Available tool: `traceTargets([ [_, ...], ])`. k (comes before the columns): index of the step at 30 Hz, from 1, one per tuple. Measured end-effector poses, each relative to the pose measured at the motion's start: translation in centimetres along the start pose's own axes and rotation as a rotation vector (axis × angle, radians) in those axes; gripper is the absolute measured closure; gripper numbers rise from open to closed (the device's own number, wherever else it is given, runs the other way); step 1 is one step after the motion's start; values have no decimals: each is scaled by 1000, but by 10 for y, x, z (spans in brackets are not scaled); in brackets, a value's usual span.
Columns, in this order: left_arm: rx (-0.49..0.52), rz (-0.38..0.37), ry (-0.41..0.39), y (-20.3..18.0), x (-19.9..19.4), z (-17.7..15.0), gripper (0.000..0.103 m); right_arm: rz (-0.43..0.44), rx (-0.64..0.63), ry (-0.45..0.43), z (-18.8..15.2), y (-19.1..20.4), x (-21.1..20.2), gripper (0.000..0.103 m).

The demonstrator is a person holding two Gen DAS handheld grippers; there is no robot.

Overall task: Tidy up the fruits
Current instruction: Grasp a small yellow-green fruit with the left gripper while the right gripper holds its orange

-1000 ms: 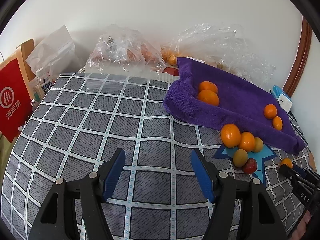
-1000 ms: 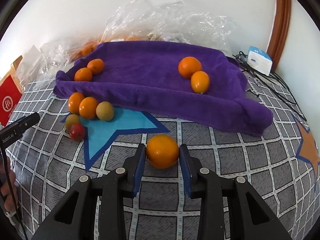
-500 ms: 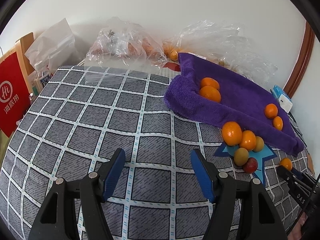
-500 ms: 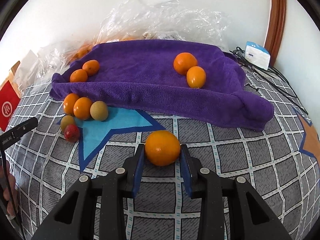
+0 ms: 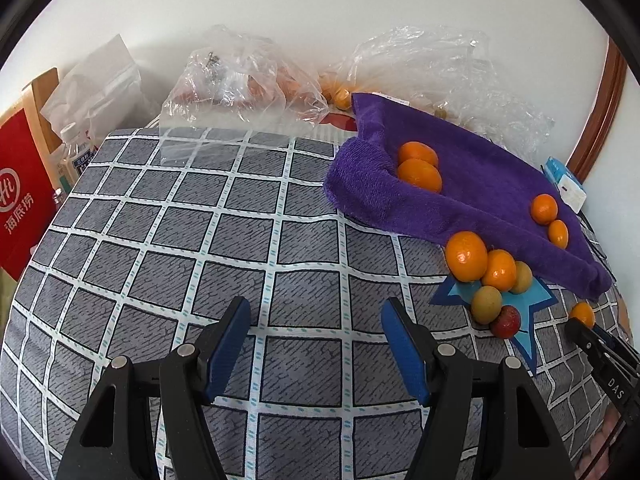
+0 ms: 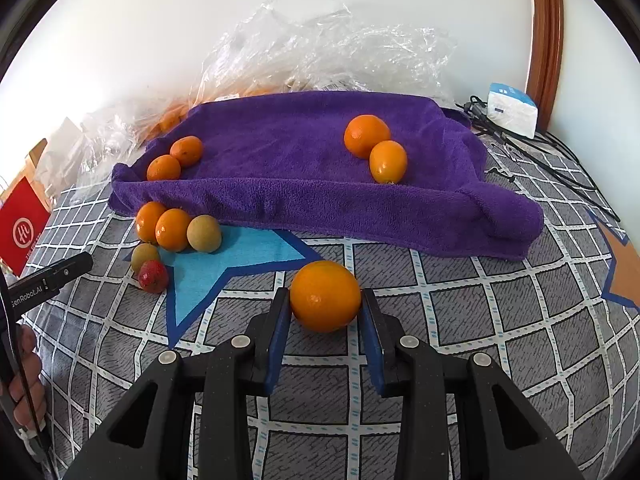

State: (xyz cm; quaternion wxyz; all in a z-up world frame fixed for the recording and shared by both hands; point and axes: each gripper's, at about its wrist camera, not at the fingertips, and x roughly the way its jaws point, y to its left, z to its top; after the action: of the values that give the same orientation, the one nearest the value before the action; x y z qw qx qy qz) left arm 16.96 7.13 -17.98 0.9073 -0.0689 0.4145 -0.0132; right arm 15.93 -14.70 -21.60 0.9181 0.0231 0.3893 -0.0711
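Observation:
My right gripper (image 6: 325,300) is shut on an orange (image 6: 325,297) and holds it over the checked cloth, in front of the purple towel (image 6: 288,148). The towel bears two oranges at its left (image 6: 176,160) and two at its right (image 6: 376,148). Two oranges (image 6: 164,226), two yellow-green fruits (image 6: 204,234) and a red fruit (image 6: 153,277) lie by the towel's front left edge on a blue star. My left gripper (image 5: 316,328) is open and empty above the checked cloth, left of that fruit cluster (image 5: 488,276). The right gripper's tip (image 5: 600,352) shows at the left wrist view's right edge.
Clear plastic bags (image 5: 240,76) with more fruit lie against the wall behind the towel. A red bag (image 5: 20,200) stands at the far left. A white and blue box (image 6: 512,108) and black cables (image 6: 552,160) lie at the back right.
My right gripper has lifted the orange a little and moved it closer to the towel. My left gripper has drifted slightly, still open.

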Motion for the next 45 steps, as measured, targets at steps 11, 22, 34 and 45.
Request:
traceTargets([
  [11,-4,-77,-29,-3,-7,-4,37,11,-10,4,0,1,1,69],
  [22,42,-141,-131,-13,-29,-7,37,65,-38,-13,1,2,-5,69],
  [34,68,-202,-34,-70,-18,-3,55,16,-64,-32,2,-15,-10,69],
  [45,-7,-275,42,-78,11,1,82,88,-46,-20,5,-25,-4,69],
])
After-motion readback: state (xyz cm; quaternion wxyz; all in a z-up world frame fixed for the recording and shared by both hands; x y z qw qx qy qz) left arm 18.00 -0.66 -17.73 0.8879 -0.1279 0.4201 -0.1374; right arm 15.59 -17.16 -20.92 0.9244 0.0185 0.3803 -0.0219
